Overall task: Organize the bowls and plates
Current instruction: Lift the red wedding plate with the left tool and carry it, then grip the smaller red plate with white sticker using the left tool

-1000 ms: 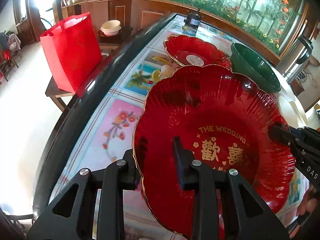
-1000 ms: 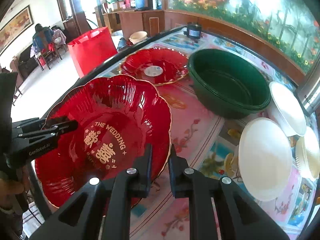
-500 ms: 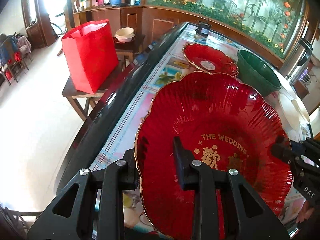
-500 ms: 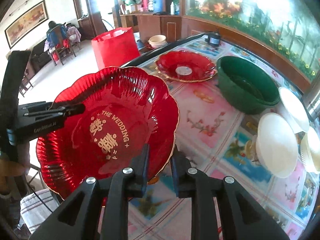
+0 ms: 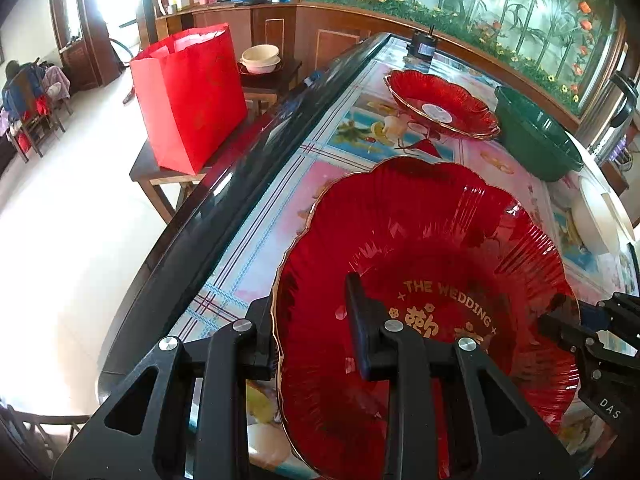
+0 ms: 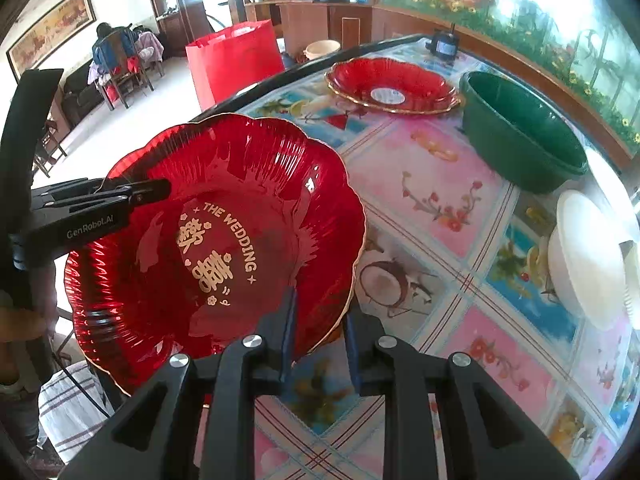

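Here the red wedding plate hangs tilted above the surface, the left hand-held gripper clamped on its rim. The right hand-held gripper straddles the opposite rim slackly, pads apart, probably steadying it.

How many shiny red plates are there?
2. One red plate is held at the near table edge between the left hand-held gripper and right hand-held gripper. The other red plate sits farther back beside the green basin.

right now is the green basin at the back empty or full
Empty as far as shows: the green basin stands upright on the table, and its visible inside is bare; the near wall hides part of the bottom.
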Action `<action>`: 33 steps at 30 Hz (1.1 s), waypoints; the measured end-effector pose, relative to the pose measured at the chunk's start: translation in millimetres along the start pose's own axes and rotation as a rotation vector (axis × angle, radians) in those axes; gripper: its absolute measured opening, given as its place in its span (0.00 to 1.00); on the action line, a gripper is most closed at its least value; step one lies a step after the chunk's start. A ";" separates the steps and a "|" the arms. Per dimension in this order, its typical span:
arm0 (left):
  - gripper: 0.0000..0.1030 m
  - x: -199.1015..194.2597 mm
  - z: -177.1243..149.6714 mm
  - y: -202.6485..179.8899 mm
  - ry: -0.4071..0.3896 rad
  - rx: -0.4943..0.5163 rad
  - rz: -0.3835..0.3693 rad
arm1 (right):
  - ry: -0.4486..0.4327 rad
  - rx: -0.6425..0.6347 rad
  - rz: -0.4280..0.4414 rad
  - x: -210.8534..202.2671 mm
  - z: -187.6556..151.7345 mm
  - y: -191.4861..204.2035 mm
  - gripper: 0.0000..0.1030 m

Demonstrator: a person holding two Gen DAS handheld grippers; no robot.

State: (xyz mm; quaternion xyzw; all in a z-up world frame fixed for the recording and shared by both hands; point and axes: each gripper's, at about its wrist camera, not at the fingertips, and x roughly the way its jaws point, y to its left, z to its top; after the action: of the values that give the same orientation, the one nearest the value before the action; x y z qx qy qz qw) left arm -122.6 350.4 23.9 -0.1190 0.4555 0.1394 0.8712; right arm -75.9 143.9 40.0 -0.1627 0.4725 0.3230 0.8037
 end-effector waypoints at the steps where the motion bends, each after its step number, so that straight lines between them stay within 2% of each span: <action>1: 0.26 -0.3 0.1 0.3 -0.004 -0.002 0.002 | 0.003 -0.002 0.000 0.7 0.7 0.0 0.22; 5: 0.27 -0.4 0.0 0.8 -0.003 -0.006 0.004 | 0.011 -0.007 0.006 1.0 -2.1 2.7 0.22; 8: 0.34 1.8 0.6 1.1 0.007 0.003 0.011 | 0.013 0.006 0.030 0.8 -2.2 0.8 0.24; 10: 0.47 1.1 1.0 2.2 0.003 0.006 0.003 | 0.014 0.016 0.046 -1.0 -1.5 -2.4 0.29; 12: 0.55 -1.6 2.7 4.2 -0.014 0.003 0.007 | 0.014 0.024 0.060 -3.4 0.5 -5.6 0.42; 15: 0.59 -5.3 6.8 6.9 -0.024 0.000 0.010 | 0.008 0.043 0.090 -8.9 3.5 -12.1 0.46; 24: 0.61 -10.5 37.9 4.5 -0.033 0.042 0.001 | -0.020 0.128 0.097 -9.6 37.1 -50.2 0.46; 31: 0.60 -1.5 88.6 0.1 0.013 0.053 -0.062 | 0.019 0.187 0.129 28.1 78.2 -71.6 0.49; 33: 0.60 1.0 106.7 -4.6 0.005 0.073 -0.042 | 0.032 0.212 0.152 40.0 88.8 -80.1 0.49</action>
State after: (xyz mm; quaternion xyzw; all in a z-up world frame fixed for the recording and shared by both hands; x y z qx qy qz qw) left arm -39.3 381.9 82.8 -0.0970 0.4599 0.1040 0.8765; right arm 50.0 149.7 46.4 -0.0455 0.5278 0.3286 0.7819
